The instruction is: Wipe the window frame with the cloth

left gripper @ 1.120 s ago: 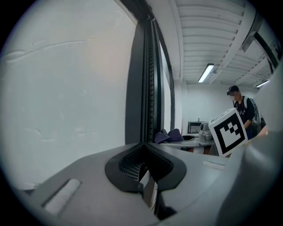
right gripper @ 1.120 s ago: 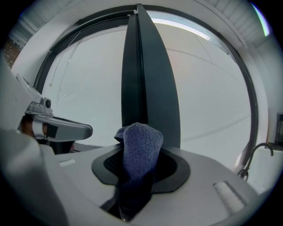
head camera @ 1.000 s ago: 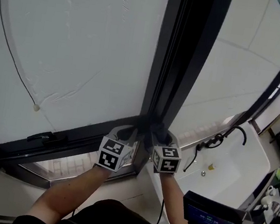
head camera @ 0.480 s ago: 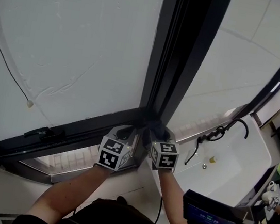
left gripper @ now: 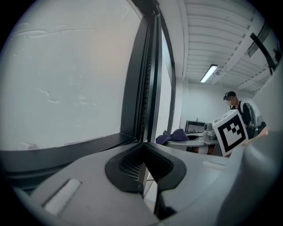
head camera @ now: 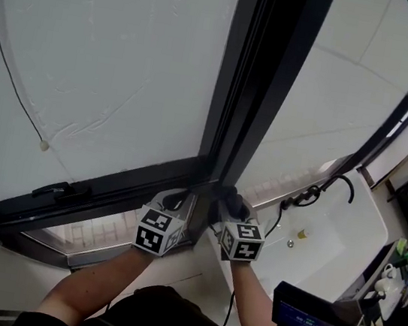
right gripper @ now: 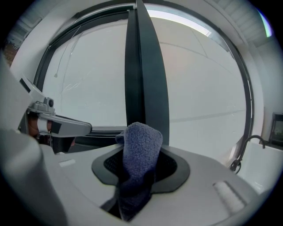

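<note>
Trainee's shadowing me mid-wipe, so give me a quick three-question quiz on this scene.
1. True or false: the left gripper holds the cloth.
2. The right gripper is: A) open, B) shut on the cloth, C) out of view.
3. Which white fixture lies below the window frame, to the right of the grippers?
Key: 1 false, it is shut and empty; 2 B; 3 the sink.

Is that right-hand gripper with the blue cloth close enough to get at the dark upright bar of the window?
Probably yes: the right gripper holds the cloth just in front of the upright bar, and nothing shows between them.
</note>
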`<state>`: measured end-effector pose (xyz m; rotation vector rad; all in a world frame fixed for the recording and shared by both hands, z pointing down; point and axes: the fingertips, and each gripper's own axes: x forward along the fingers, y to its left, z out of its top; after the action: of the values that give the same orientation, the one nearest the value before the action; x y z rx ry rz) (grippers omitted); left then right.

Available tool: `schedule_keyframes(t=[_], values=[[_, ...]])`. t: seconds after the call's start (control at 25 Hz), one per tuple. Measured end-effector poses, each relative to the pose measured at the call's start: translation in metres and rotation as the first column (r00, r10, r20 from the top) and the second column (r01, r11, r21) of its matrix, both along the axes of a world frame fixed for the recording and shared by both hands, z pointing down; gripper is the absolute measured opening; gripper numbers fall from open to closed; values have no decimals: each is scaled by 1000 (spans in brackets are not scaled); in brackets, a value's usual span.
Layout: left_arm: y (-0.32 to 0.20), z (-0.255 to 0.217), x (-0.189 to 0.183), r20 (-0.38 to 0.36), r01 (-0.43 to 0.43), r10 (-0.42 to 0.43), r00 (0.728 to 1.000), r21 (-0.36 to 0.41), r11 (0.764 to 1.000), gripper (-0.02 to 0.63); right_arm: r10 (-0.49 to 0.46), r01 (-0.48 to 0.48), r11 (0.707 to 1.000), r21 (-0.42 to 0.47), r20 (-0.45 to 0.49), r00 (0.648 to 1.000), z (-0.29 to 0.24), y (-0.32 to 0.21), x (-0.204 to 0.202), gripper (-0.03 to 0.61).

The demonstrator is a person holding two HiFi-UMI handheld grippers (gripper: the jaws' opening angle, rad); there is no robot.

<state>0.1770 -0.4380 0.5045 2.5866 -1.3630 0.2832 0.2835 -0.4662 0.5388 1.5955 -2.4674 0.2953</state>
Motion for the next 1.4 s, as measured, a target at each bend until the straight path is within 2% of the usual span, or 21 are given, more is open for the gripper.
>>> schedule_keyframes(t=[0.36,0.64,0.92,1.16,1.4], values=[[3,5,-4,21,15,-15,1000,-6,1000,-6,-45,45,999,-2,-1,999,4,-9,-11,143],[-6,8,-25,24,90,-90,996,-20,996,-6,-99,100,995,-23,16,995,13,-28,-27,143],[-7,11,-48,-8,206,-206,978,-40,978,-6,-197,198,980,-14,57,979,15,-18,-52,143],[8,14,-57,7,245,-245,970,-29,969,-6,-304,306,952,-18,73,950,18,0,-86,143],[17,13,-91,-6,318,-318,948,-32,948,-6,-325,327,945,-20,82,942,16,9,-109,143]])
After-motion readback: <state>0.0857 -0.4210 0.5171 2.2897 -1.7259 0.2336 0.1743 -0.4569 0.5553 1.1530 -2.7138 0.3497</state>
